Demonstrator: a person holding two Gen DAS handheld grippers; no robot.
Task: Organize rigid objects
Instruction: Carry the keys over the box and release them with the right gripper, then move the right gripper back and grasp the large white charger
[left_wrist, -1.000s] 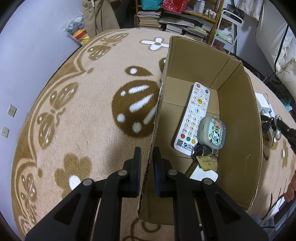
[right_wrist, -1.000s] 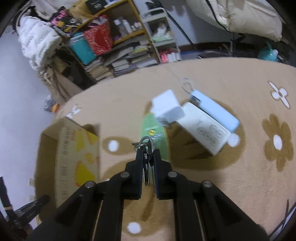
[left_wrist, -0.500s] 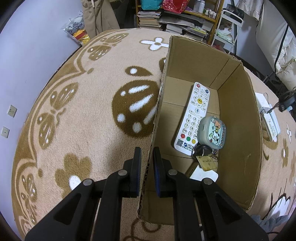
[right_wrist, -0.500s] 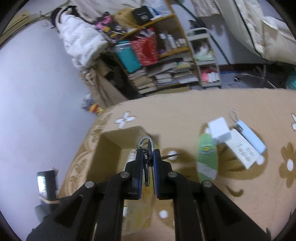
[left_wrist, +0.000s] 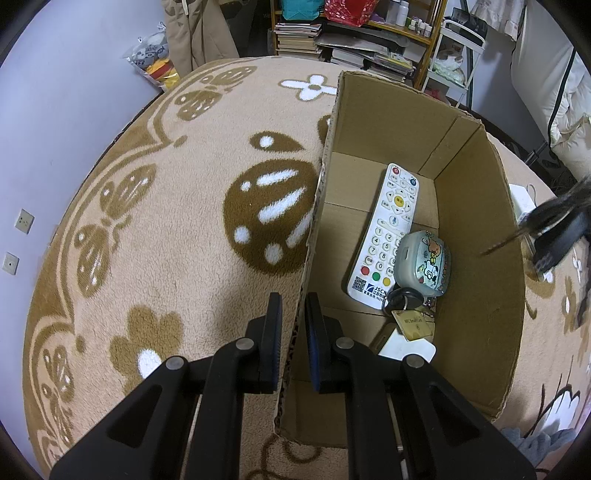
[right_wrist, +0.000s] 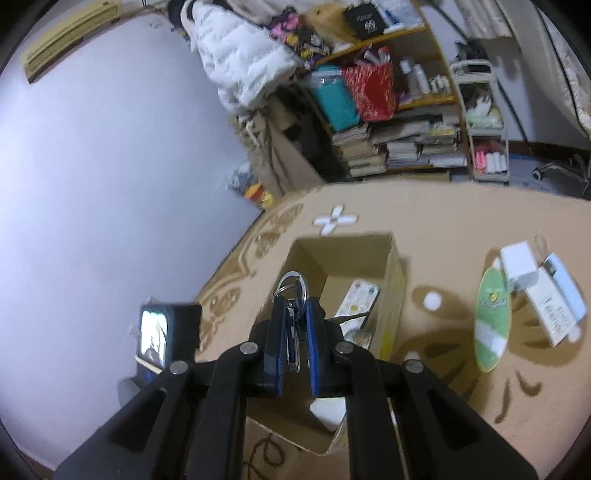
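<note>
The left gripper clamps the cardboard box wall. The right gripper grips a key bunch. Ahead of the left gripper lies a remote control marked "JSCN".

- Open brown cardboard box sits on the tan patterned carpet.
- In box: long white remote control on the floor; rounded pale cartoon-print case just right of it, overlapping its edge.
- Black key with flat gold tag at the remote's near end.
- Right of box on carpet: green oval card, white square block, white flat box clustered together.
</note>
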